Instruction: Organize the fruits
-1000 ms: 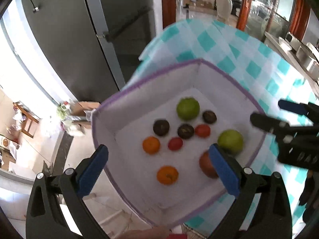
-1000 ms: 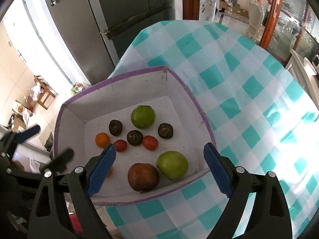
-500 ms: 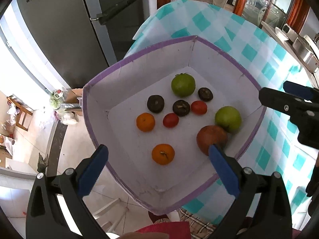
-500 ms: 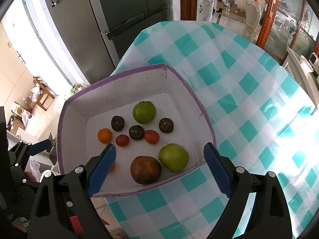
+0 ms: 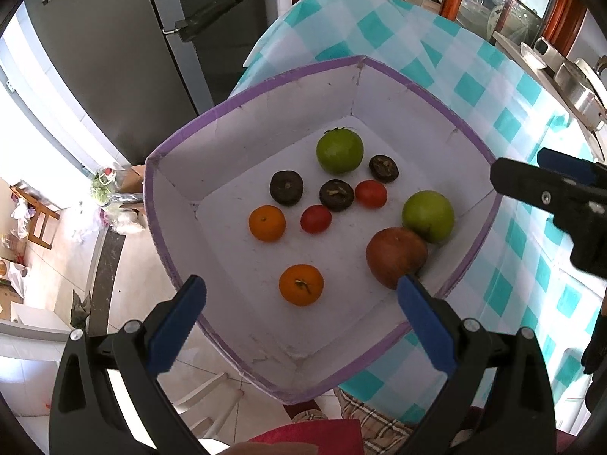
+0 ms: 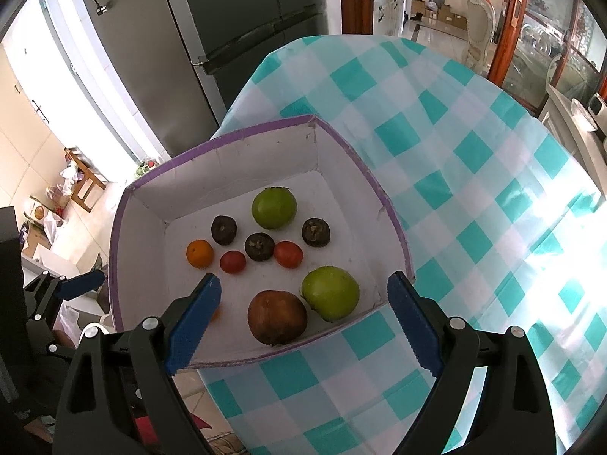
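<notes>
A white box with a purple rim (image 5: 182,140) (image 6: 125,197) sits at the table's near-left edge. It holds two green fruits (image 5: 339,150) (image 5: 428,216), a brown-red fruit (image 5: 396,256) (image 6: 277,316), two oranges (image 5: 301,284) (image 5: 266,223), two small red tomatoes (image 5: 315,218) (image 5: 371,193) and three dark round fruits (image 5: 286,187). My left gripper (image 5: 299,318) is open and empty above the box's near side. My right gripper (image 6: 303,314) is open and empty above the box's near right side, and also shows in the left wrist view (image 5: 546,189).
The table has a teal and white checked cloth (image 6: 474,189). A dark grey fridge (image 6: 235,30) stands behind the table. The box overhangs the table edge above the tiled floor (image 5: 57,265). A steel sink counter (image 5: 569,79) is at far right.
Both grippers have drawn back and risen from the box, so more of it shows. Both stay open. The fruits have not moved.
</notes>
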The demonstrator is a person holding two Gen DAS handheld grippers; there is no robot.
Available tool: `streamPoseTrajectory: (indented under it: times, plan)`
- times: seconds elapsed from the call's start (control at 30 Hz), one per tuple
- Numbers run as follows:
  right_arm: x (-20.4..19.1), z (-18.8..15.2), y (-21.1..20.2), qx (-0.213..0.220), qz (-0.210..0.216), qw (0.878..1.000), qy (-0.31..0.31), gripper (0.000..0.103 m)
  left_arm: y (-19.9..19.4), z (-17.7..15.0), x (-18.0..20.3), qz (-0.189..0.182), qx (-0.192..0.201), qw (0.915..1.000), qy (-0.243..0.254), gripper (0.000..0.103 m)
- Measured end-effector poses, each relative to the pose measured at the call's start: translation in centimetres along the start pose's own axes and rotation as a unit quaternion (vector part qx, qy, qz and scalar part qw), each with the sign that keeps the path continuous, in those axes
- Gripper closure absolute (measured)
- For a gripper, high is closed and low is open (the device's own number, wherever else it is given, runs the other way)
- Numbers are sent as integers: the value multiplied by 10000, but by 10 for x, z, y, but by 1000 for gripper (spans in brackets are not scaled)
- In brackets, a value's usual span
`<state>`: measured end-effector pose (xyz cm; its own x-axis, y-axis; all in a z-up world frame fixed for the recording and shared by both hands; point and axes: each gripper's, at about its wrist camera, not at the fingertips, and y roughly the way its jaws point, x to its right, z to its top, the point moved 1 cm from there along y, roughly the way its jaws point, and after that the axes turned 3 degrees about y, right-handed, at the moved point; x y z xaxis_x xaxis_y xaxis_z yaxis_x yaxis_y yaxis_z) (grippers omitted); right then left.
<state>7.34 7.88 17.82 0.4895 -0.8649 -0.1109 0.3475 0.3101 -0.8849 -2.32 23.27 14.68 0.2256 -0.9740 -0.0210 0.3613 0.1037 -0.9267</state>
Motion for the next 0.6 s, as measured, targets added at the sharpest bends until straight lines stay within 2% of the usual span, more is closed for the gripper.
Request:
streamPoseTrajectory:
  times: [0.37, 0.6]
  plan:
    - [-5, 2, 3, 27, 23, 10000, 88, 16, 2, -2, -7, 35, -81, 10000, 44, 2]
    - [-17, 9, 6, 110, -116, 9997, 158, 16, -2, -2, -19, 96, -110, 9998, 123, 2]
